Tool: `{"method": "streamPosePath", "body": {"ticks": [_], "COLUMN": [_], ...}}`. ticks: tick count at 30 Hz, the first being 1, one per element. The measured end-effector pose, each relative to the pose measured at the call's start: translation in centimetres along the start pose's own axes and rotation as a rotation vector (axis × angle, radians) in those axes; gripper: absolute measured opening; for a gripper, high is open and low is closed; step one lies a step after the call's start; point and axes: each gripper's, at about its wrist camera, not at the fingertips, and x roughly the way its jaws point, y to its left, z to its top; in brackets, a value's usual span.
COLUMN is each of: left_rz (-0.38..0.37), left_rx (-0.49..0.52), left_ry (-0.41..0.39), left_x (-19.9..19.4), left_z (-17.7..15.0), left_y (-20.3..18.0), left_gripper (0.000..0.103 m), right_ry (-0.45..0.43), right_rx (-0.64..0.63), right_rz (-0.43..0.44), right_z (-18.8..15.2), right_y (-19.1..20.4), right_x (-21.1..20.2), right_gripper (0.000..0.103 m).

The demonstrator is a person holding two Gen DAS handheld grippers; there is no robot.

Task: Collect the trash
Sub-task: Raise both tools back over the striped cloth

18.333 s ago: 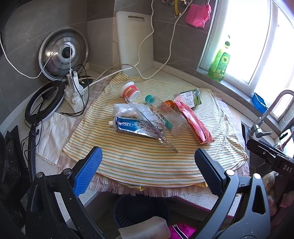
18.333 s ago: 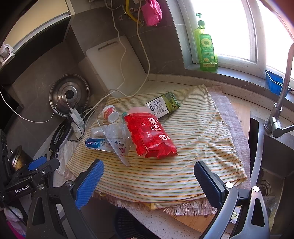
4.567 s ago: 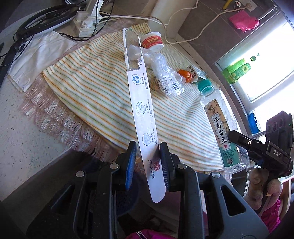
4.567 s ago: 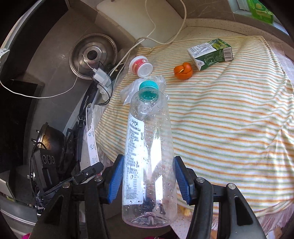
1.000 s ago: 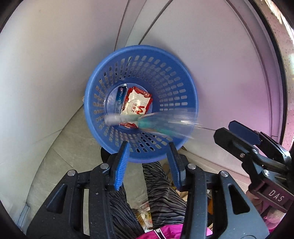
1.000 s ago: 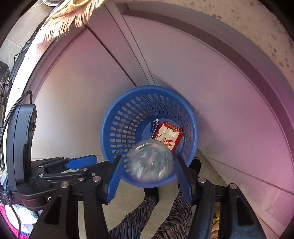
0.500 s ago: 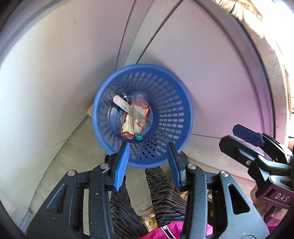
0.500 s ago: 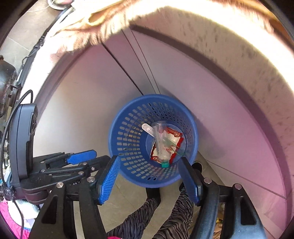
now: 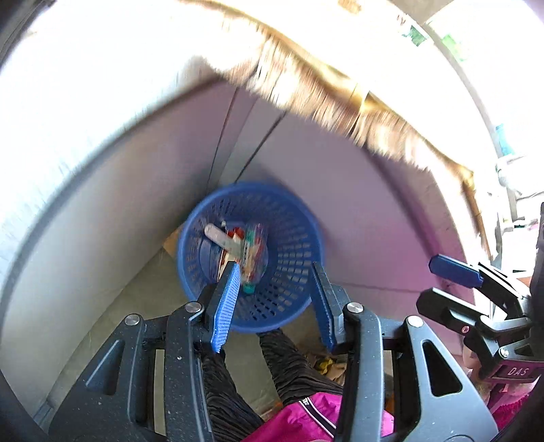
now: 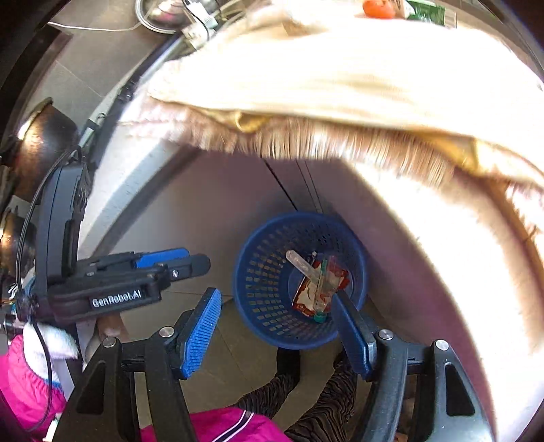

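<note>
Blue basket [image 10: 268, 306] (trash inside) sits under fringed cloth [image 10: 340, 85]; left tongs [image 9: 273, 302] and right tongs [image 10: 278, 331] gape empty.

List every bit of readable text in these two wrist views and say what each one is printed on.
"GenRobot.AI": white lettering on the body of the left gripper, seen in the right wrist view.
"DAS": on the body of the right gripper, at the lower right edge of the left wrist view.
Red wrapper and clear bottle in the blue basket: printing too blurred to read.
Green carton on the counter: print too small.
</note>
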Motion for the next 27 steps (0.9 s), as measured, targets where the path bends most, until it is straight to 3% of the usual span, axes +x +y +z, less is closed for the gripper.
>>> {"method": "streamPosePath", "body": {"ticks": [13,17,27], "left_rz": [-0.013,-0.024,-0.064], "left_rx": [0.021,0.031,-0.009], "left_ry": [-0.177,-0.222,-0.289], "left_x": [-5.9,-7.3,-7.3], "left_z": [6.6,9.4,15.4], "left_y": [-3.8,-5.2,-7.6], "left_gripper": [0.045,0.051,0.051], "right_ry": [-0.111,-0.164,-0.267], "right_rx": [-0.032,-0.026,-0.017], "right_rz": [0.052,0.050,0.043], "right_z": [4.4,6.7,14.5], "right_y": [-2.2,-3.6,-7.8], "right_x": [-8.0,-10.0,-12.3], "right_gripper": [0.070,0.082,0.082]}}
